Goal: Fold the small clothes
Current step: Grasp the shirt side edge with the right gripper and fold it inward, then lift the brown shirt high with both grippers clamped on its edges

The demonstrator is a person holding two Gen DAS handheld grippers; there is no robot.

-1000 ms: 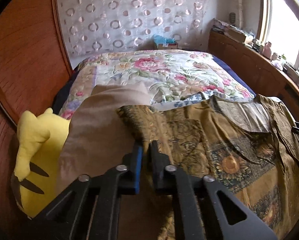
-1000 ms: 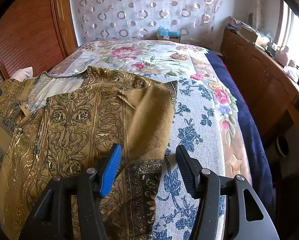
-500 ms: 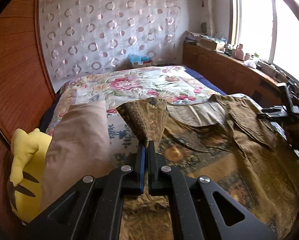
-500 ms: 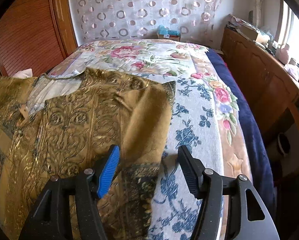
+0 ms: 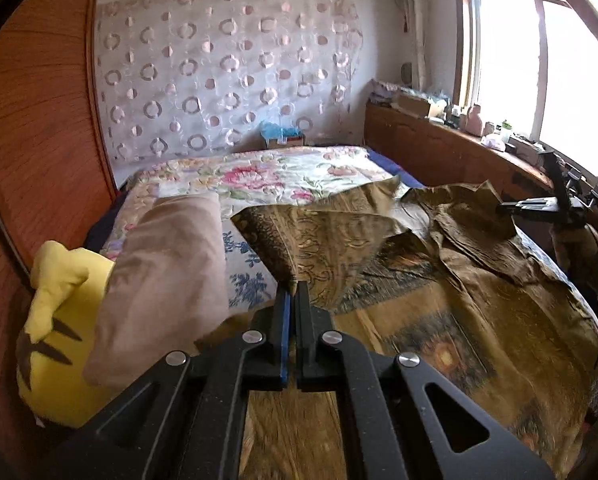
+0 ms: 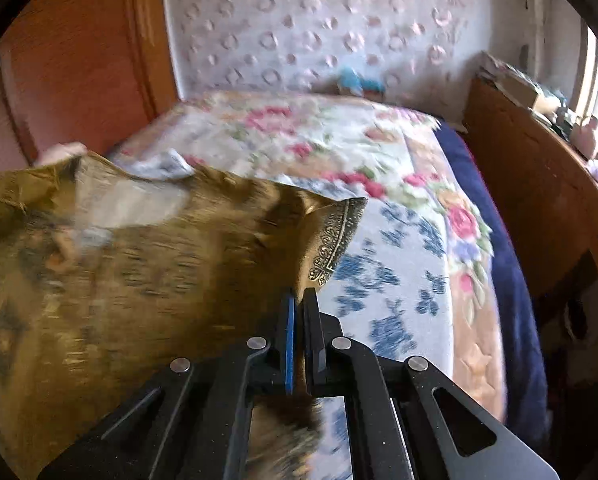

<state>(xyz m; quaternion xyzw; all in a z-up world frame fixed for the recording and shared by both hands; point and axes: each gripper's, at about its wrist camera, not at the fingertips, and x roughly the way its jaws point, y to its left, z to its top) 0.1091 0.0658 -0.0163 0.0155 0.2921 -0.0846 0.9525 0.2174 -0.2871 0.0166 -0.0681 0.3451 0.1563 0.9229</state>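
Observation:
An olive-gold patterned shirt (image 5: 479, 320) lies spread across the bed. My left gripper (image 5: 295, 290) is shut on its left sleeve (image 5: 319, 236), which is held up and folded over toward the shirt's middle. In the right wrist view my right gripper (image 6: 299, 294) is shut on the shirt's (image 6: 139, 280) right sleeve edge (image 6: 331, 240), raised slightly off the bedspread. That view is blurred. The right gripper (image 5: 503, 207) also shows at the far right of the left wrist view, pinching the fabric.
A beige pillow (image 5: 167, 280) and a yellow plush toy (image 5: 59, 300) lie left of the shirt against the wooden wall panel (image 5: 39, 140). The floral bedspread (image 5: 279, 172) stretches beyond. A wooden ledge (image 5: 439, 148) with clutter runs along the right under the window.
My left gripper has carried the sleeve up and rightward over the shirt. My right gripper, open around the right sleeve edge before, has shut on it.

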